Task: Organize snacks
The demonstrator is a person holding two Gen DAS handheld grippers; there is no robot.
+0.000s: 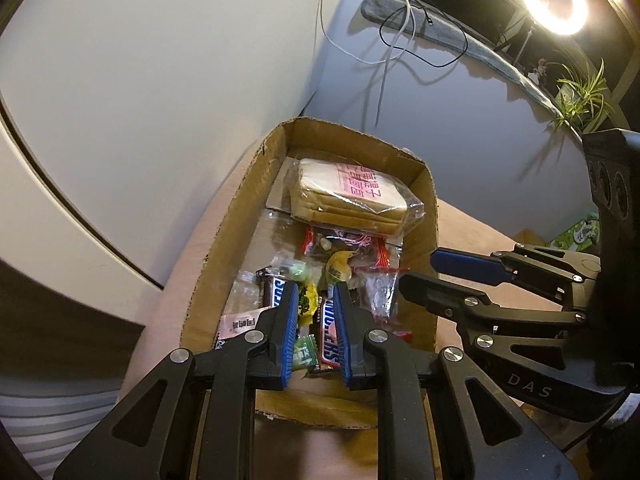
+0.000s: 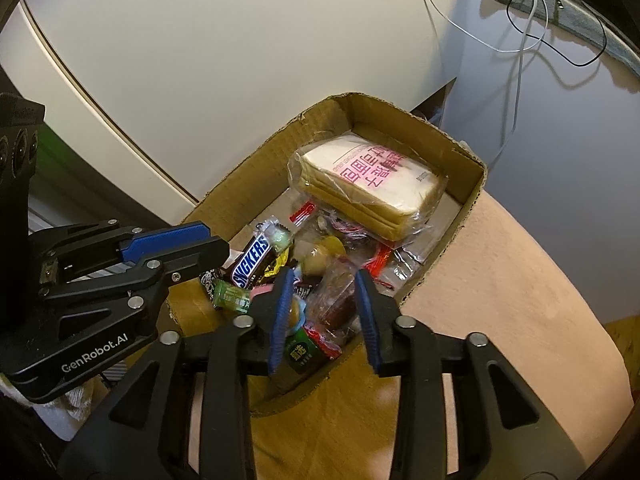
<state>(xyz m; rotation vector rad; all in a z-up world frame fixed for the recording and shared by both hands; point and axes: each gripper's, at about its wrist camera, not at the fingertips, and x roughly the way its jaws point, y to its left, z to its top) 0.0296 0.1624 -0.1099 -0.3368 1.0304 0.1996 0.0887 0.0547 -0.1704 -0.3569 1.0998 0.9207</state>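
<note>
Cardboard box [image 1: 224, 240] sits on a peach-coloured surface, the snacks piled inside. Bagged sliced bread [image 2: 368, 184] fills the far end; loose sweets crowd the near end. Left gripper [image 1: 314, 304] hangs over a Snickers bar [image 1: 330, 336], jaws a narrow slit, nothing pinched. Right gripper [image 2: 322, 296] stands part open above a clear packet of reddish snacks [image 2: 338, 300], pads not pressing on it. Best play here, I'd say: drop straight down, take one wrapper by its middle, and don't snag its neighbours.
</note>
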